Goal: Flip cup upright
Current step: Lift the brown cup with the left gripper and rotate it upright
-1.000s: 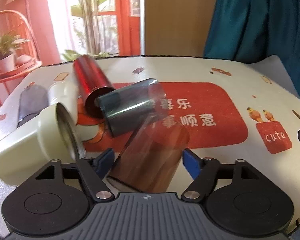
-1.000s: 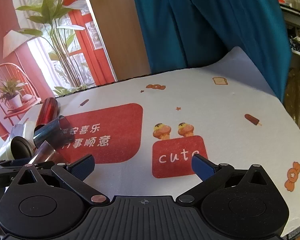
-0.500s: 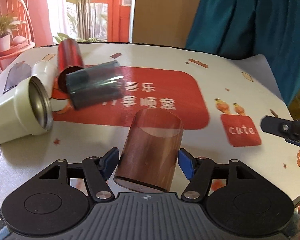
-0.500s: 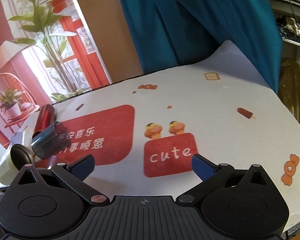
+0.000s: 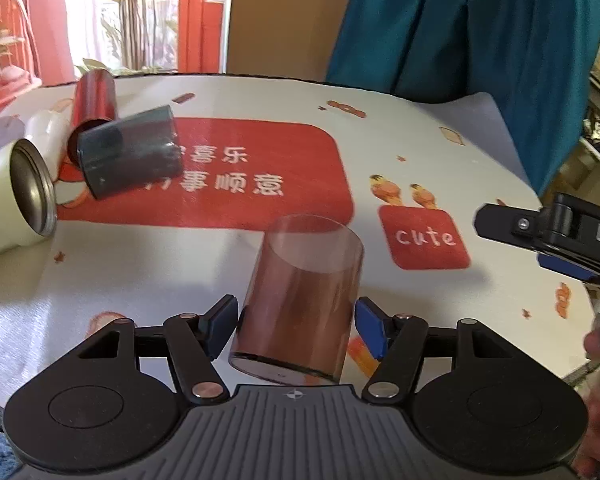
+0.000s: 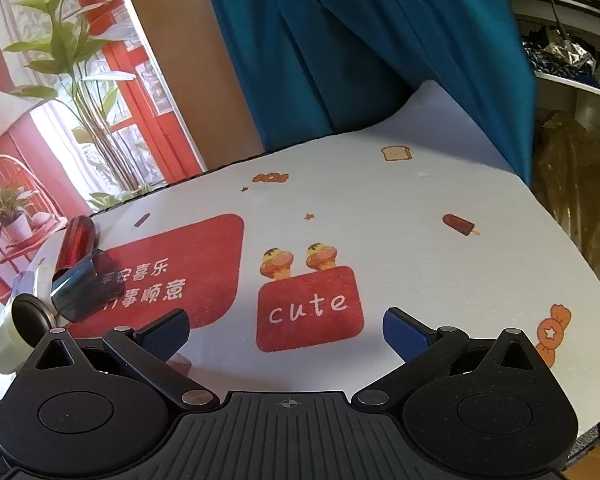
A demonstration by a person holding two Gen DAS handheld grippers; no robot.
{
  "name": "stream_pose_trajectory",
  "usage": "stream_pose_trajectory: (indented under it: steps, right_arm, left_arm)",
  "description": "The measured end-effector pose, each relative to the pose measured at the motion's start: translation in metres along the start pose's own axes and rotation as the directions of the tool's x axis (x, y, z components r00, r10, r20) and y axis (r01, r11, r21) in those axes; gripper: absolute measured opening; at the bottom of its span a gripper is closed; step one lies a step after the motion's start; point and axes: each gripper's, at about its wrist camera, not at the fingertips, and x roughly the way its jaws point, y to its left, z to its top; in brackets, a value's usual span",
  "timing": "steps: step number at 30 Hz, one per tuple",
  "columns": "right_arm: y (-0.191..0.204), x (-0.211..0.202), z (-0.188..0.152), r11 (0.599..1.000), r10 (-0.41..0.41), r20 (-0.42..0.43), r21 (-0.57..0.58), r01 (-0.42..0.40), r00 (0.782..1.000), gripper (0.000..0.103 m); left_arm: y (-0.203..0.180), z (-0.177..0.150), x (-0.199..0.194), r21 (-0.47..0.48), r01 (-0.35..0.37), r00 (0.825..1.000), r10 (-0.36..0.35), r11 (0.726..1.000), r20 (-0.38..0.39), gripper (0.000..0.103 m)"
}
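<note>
Jaws flanking brown cup, untouching

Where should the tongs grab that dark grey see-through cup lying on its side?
Grip the grey cup across its round side wall, mid-length, coming from above; it lies tilted against the red cup, with its mouth facing the cream mug.
</note>
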Motion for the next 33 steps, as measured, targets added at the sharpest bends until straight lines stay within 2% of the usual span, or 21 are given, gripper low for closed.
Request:
stream_pose_trajectory:
  steps: [7,11,13,20,26,33]
  right_arm:
    - [0.009,-0.006,0.0,1.0,0.01,-0.008,-0.016,-0.01,1.0,0.103]
    - [0.016,-0.006,-0.001,0.999,0.023,-0.021,-0.024,-0.023,1.0,0.103]
    - [0.019,-0.006,-0.002,0.999,0.029,-0.03,-0.027,-0.029,0.999,0.103]
    - [0.037,-0.004,-0.004,0.997,0.048,-0.05,-0.059,-0.051,0.998,0.103]
    - [0.05,0.0,-0.006,0.995,0.058,-0.07,-0.082,-0.063,0.996,0.103]
    - [0.064,0.008,-0.011,0.993,0.066,-0.1,-0.095,-0.075,0.993,0.103]
  left_arm:
    - [0.001,-0.006,-0.011,-0.014,0.04,0.999,-0.04,0.999,0.009,0.068]
    - [0.005,-0.007,-0.027,-0.009,0.026,0.998,-0.026,1.0,0.051,0.079]
    - [0.009,-0.007,-0.034,-0.019,0.016,0.997,-0.014,1.0,0.074,0.08]
    - [0.036,-0.005,-0.054,-0.088,-0.062,0.991,0.072,0.994,0.113,0.083]
    - [0.064,-0.004,-0.075,-0.156,-0.087,0.985,0.109,0.984,0.137,0.091]
    - [0.084,-0.004,-0.089,-0.158,-0.209,0.961,0.233,0.965,0.148,0.095]
